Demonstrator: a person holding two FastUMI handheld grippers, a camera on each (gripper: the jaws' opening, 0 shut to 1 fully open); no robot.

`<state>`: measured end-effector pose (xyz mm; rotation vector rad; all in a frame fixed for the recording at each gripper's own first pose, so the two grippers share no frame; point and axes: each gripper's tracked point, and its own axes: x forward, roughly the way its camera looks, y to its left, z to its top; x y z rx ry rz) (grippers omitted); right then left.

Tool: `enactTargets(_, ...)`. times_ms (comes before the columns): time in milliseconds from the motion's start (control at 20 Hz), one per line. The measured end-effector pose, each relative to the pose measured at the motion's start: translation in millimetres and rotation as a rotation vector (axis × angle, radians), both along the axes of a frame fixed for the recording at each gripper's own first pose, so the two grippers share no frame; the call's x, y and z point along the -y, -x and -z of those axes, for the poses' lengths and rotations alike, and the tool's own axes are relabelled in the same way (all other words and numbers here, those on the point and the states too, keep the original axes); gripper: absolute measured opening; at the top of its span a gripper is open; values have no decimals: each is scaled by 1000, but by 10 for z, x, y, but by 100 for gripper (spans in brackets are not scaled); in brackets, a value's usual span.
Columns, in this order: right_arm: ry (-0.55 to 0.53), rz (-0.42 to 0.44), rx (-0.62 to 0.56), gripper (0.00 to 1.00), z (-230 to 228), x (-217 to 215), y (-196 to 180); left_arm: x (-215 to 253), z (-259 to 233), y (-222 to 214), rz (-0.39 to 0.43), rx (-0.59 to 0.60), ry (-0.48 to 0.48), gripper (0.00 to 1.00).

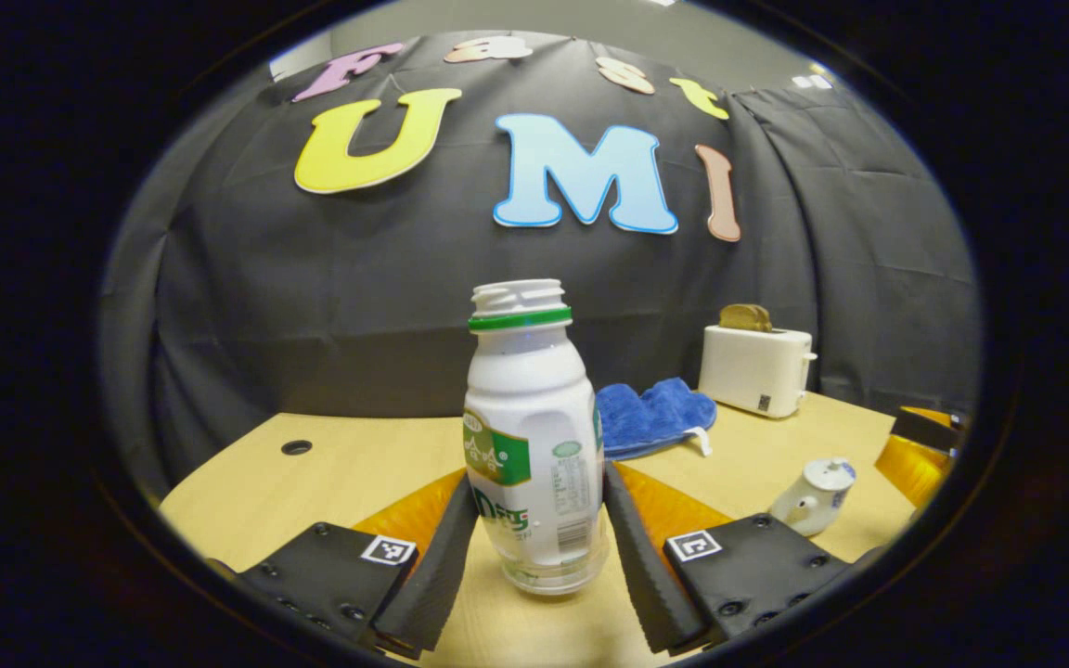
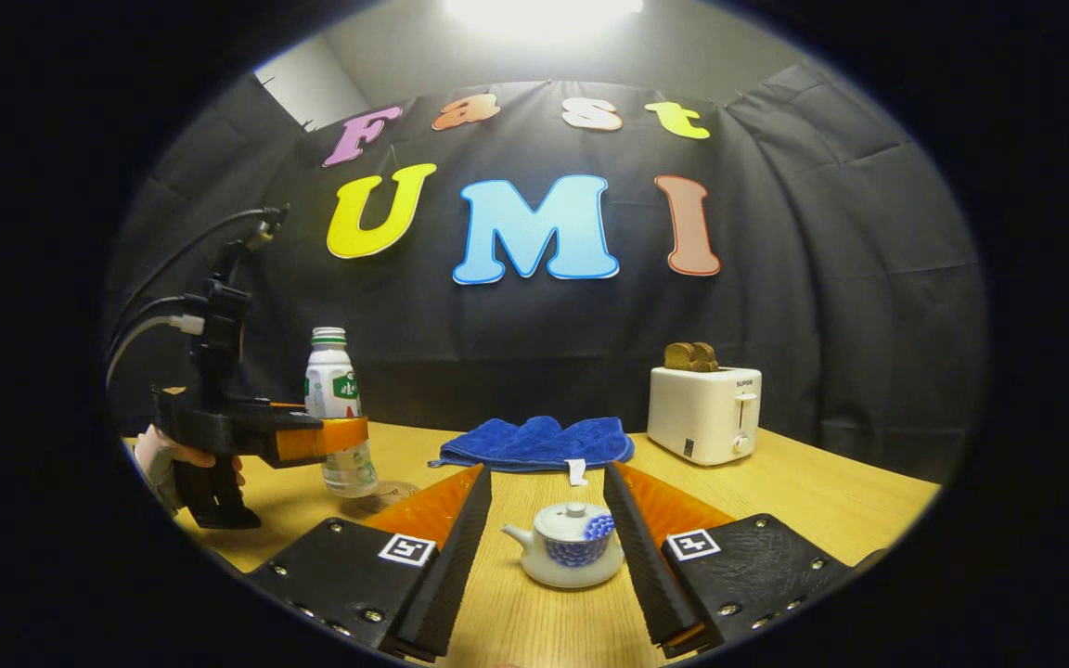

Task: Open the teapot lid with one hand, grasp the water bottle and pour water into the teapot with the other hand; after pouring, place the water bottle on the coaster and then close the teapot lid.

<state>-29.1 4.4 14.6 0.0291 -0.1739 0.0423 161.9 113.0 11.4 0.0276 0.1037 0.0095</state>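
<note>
Fingers (image 1: 471, 533) of my left gripper (image 1: 539, 547) stand spread around the uncapped water bottle (image 1: 534, 436) upright on the table (image 1: 349, 464), not yet pinching; thin plastic looks light, slick and crushable, so I judge a gentle mid-body hold safest.

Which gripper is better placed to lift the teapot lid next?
The right gripper. Its open fingers flank the small white teapot with blue pattern, whose lid is still on. The left gripper brackets the uncapped white plastic water bottle, so it suits pouring instead.
</note>
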Motion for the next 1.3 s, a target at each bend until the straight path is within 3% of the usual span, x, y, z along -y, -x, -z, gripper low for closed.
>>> enactTargets(100, -8, 11, 1, 75, 7, 50, -1, -40, 81, -142, -1, -20, -16, 88)
enactTargets(150, -14, 12, 0, 75, 13, 61, 2, -32, 143, -227, 2, -28, -26, 83)
enactTargets(300, -27, 16, -11, 76, 36, 80, -11, 2, 186, -339, 7, -22, -37, 83)
enactTargets(350, -31, 15, -11, 76, 35, 88, -10, 20, 181, -356, 12, -19, -31, 89)
enactTargets(400, -35, 14, -11, 76, 28, 97, -6, 43, 177, -374, 18, -14, -24, 83)
enactTargets(650, -47, 22, -18, 75, 48, 130, -28, 107, 188, -437, 25, -9, -29, 83)
enactTargets(700, -49, 22, -17, 76, 42, 136, -28, 110, 202, -445, 21, -8, -29, 88)
enactTargets(900, -57, 20, -19, 76, 59, 142, -28, 81, 179, -451, 7, 8, -7, 89)
enactTargets(1250, -64, 27, -22, 76, 59, 171, -41, 100, 223, -459, 3, 3, 3, 85)
enactTargets(1300, -67, 27, -25, 76, 68, 172, -40, 110, 242, -445, 5, -5, 1, 91)
